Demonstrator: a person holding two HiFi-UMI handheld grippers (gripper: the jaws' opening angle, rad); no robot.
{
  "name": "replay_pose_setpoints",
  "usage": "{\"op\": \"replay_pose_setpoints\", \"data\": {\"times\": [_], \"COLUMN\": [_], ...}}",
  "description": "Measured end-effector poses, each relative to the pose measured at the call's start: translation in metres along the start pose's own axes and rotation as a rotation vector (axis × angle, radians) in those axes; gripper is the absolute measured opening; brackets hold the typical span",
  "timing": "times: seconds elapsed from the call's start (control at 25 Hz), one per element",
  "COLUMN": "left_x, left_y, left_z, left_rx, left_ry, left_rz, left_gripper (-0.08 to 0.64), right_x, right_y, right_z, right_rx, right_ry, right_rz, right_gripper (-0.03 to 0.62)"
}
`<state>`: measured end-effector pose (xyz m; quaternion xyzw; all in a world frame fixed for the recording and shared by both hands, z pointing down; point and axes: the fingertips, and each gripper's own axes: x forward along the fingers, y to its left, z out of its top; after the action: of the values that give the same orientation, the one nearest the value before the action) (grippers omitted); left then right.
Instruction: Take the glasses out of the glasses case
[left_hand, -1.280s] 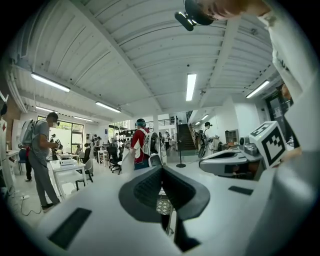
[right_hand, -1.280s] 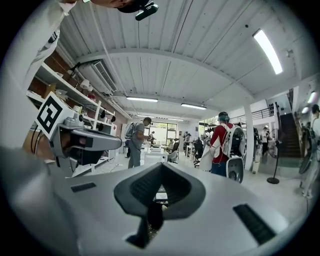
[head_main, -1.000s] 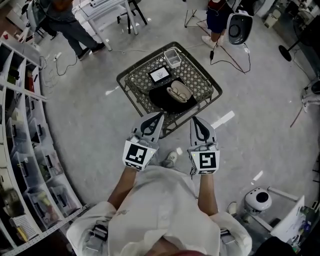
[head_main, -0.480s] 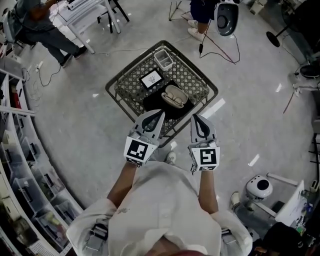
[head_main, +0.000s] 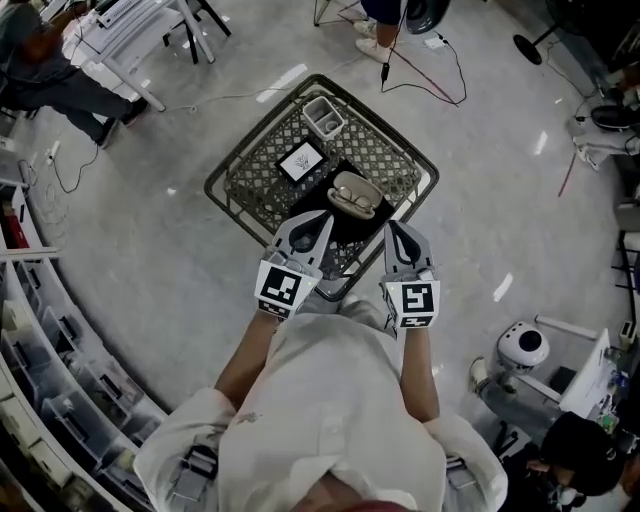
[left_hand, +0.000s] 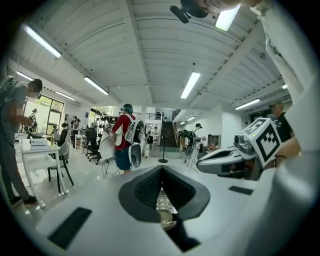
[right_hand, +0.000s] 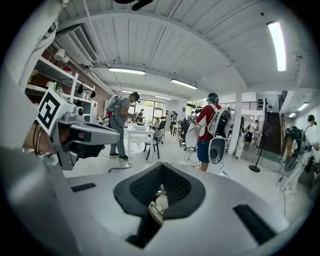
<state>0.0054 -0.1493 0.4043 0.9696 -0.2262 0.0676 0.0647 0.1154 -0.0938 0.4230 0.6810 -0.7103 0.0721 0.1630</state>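
An open cream glasses case (head_main: 352, 195) lies on a black cloth (head_main: 318, 203) on a mesh table (head_main: 258, 168), and the glasses (head_main: 349, 199) rest inside it. My left gripper (head_main: 321, 217) is shut and empty, its tip over the cloth just short of the case. My right gripper (head_main: 390, 225) is also shut and empty, at the table's near edge, right of the case. In the left gripper view the left gripper (left_hand: 161, 171) points over the case (left_hand: 166, 218). From the right gripper view, the right gripper (right_hand: 161, 171) shows the case (right_hand: 158, 206) below its closed tips.
A clear plastic box (head_main: 322, 116) stands at the table's far corner and a white card in a dark frame (head_main: 302, 160) lies behind the case. People, tables and chairs stand about the hall. Shelving runs along the left; a white round device (head_main: 521, 347) sits on the floor at right.
The person has stepped closer to the table. Both shut grippers have advanced, and their tips now reach the table's near edge and the black cloth.
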Motion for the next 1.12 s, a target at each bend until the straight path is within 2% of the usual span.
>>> {"op": "replay_pose_setpoints", "data": {"times": [0.44, 0.88, 1.12], "left_x": [0.030, 0.072, 0.093], "left_y": [0.032, 0.044, 0.043], "left_z": [-0.058, -0.102, -0.130], "left_rx": [-0.042, -0.065, -0.069], "left_ry": [0.083, 0.208, 0.287], "left_rz": [-0.009, 0.087, 0.103], "left_gripper": [0.012, 0.012, 0.012], "right_x": [0.050, 0.098, 0.117], "right_y": [0.002, -0.014, -0.021], "right_z": [-0.052, -0.107, -0.137], "right_rx": [-0.003, 0.017, 0.035], "right_ry": [0.129, 0.215, 0.264], "right_rz": [0.040, 0.183, 0.245], "right_gripper": [0.006, 0.008, 0.008]}}
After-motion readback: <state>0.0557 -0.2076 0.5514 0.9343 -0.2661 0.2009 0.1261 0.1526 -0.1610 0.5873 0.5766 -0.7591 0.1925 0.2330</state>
